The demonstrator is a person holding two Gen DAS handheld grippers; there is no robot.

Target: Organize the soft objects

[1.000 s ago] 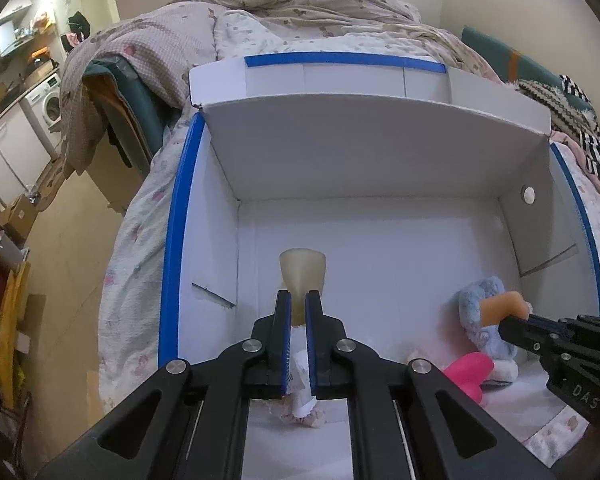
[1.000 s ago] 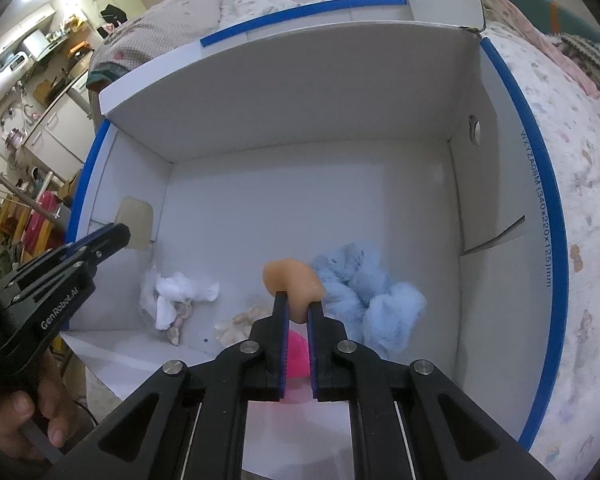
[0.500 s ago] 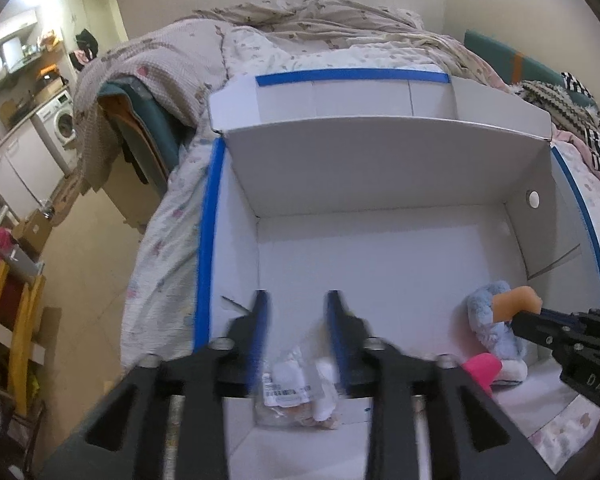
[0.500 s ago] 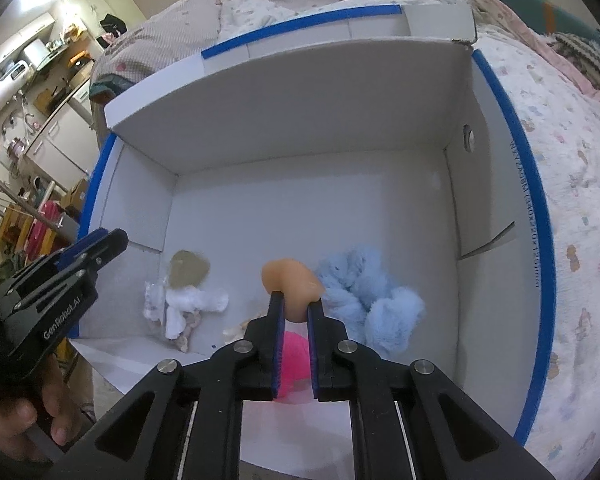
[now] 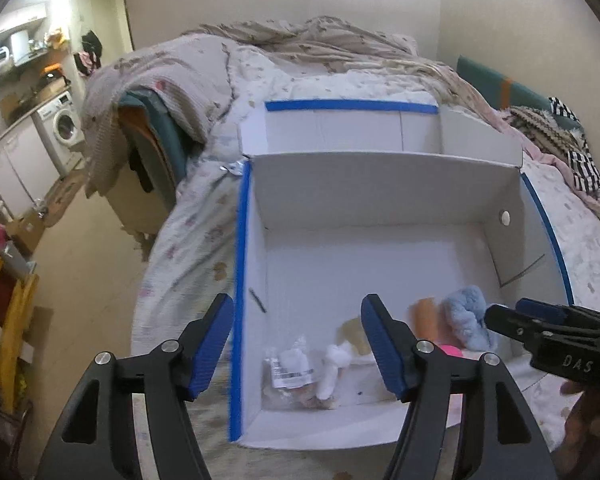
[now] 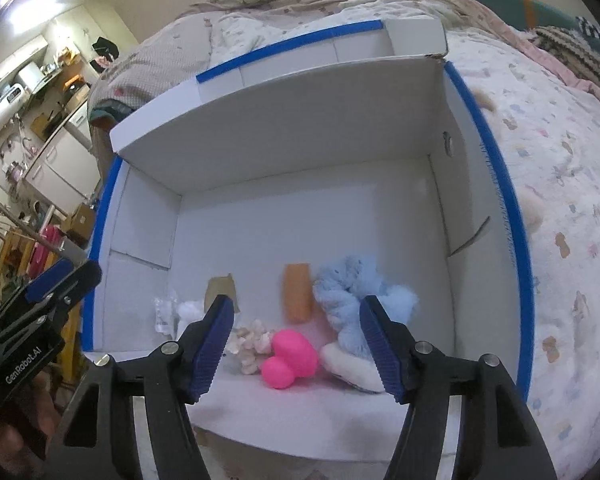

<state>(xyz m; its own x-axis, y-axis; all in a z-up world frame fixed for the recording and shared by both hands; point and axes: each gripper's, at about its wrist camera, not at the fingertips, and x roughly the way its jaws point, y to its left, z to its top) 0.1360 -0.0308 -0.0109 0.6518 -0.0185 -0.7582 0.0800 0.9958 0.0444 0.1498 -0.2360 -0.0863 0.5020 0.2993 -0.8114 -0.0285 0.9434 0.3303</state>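
A white cardboard box with blue-taped edges (image 5: 380, 192) (image 6: 300, 120) lies open on the bed. Inside near its front lie a bagged white toy (image 5: 296, 372) (image 6: 188, 310), a beige piece (image 6: 220, 288), an orange soft piece (image 6: 298, 298) (image 5: 424, 318), a pink toy (image 6: 290, 356) and a blue fluffy plush (image 6: 356, 292) (image 5: 466, 322). My left gripper (image 5: 300, 340) is open and empty above the box's front left. My right gripper (image 6: 296, 340) is open and empty above the pink toy and orange piece.
The box sits on a bed with a floral cover (image 6: 560, 184) and a rumpled quilt (image 5: 300, 48). A washing machine (image 5: 62, 126) and cabinets stand far left. A yellow wooden frame (image 5: 8, 320) stands on the floor at left.
Both grippers have opened and pulled back from the box. The left let go of the bagged white toy with its beige piece; the right let go of the orange piece, which now lies inside.
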